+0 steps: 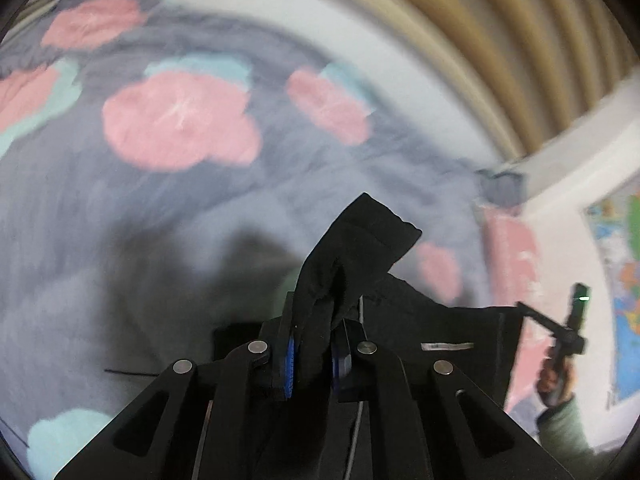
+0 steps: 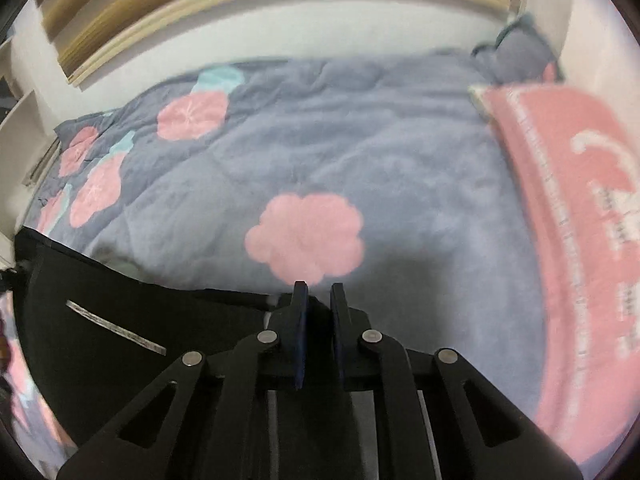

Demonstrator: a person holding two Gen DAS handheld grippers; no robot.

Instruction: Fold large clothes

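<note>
A black garment (image 1: pixel 436 328) with a white label hangs stretched between both grippers above the bed. My left gripper (image 1: pixel 314 328) is shut on one bunched corner of it, which sticks up past the fingertips. My right gripper (image 2: pixel 319 300) is shut on the other corner; the cloth spreads down to the left in the right wrist view (image 2: pixel 120 320). The right gripper also shows at the far right of the left wrist view (image 1: pixel 568 332), held by a hand.
The bed carries a grey-blue quilt (image 2: pixel 340 152) with pink flowers. A pink pillow (image 2: pixel 580 220) lies at the right. A grey cushion (image 2: pixel 516 52) sits by the wall. A wooden headboard (image 2: pixel 200 8) runs behind. A map (image 1: pixel 620 280) hangs on the wall.
</note>
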